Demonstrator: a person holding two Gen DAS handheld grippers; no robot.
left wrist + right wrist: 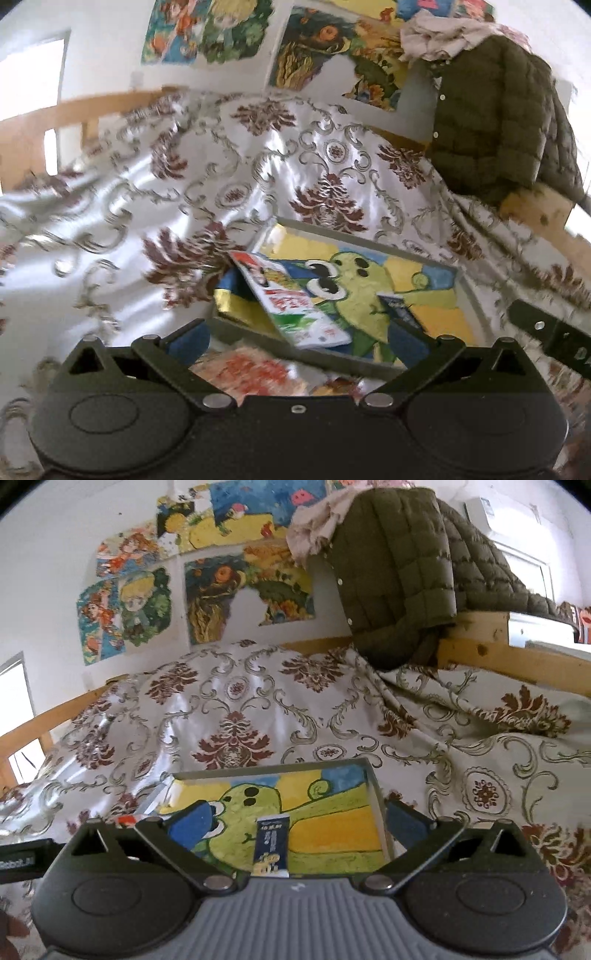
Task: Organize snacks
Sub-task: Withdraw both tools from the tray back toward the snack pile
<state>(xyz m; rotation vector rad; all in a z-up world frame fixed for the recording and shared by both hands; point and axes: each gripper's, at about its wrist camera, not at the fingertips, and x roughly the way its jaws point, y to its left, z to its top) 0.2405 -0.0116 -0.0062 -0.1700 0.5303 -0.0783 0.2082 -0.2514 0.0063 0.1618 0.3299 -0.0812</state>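
Cloth (pixel 258 709), floral, covering the surface. Tray (pixel 378 794) on cloth, frog picture inside. White packet (pixel 295 302) leaning in tray; blue packet (pixel 271 845) flat in tray; orange packet (pixel 251 369), blurred, apparently outside. Left gripper (pixel 299 339), right gripper (pixel 295 823): both wide open, empty.

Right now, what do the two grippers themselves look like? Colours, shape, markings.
Left gripper: black body, two round side housings, black linkage arms with silver pins, blue fingers. Right gripper: same build, but its centre panel is ribbed grey. In the right view the left gripper's side carries partly readable white lettering. No cables or sleeves visible.
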